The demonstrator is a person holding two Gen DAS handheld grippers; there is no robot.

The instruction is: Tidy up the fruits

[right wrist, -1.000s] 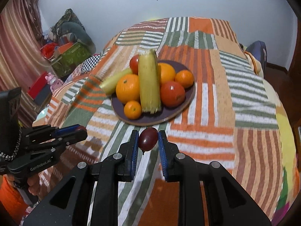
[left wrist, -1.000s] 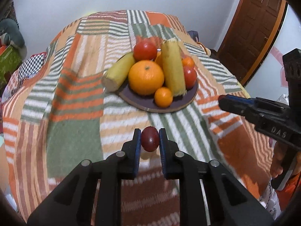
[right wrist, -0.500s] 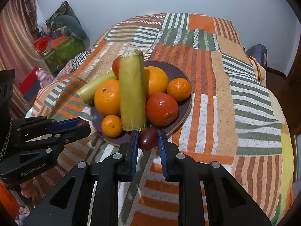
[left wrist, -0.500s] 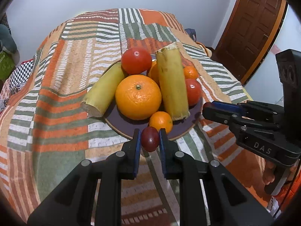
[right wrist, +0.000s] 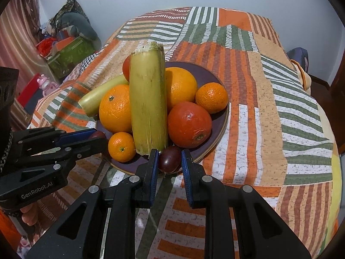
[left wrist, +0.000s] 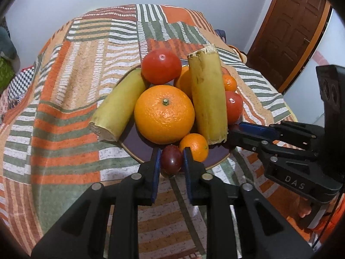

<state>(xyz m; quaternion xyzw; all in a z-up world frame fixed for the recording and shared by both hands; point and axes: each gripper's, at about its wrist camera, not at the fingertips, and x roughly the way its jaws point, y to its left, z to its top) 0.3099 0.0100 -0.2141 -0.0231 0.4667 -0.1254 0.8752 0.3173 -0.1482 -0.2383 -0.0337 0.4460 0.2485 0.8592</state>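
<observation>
— Covering the bed, a striped patchwork spread [left wrist: 71, 116] carried your dark plate [right wrist: 217, 129], piled with two cane-like stalks, oranges and red fruits.

— And your tongs?

— Your left tongs [left wrist: 170, 160] pinched a dark red fruit [left wrist: 171, 159] at the plate's near rim, just beside a small orange [left wrist: 194, 146]. Your right tongs [right wrist: 168, 160] pinched another dark fruit [right wrist: 169, 159] at the rim, just below the upright stalk [right wrist: 148, 105].

— Both tongs gripping?

— Yes, each was pressed on its fruit.

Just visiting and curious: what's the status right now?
Left gripper and right gripper each shut on a dark plum. Both at plate rim. Plate crowded.
</observation>
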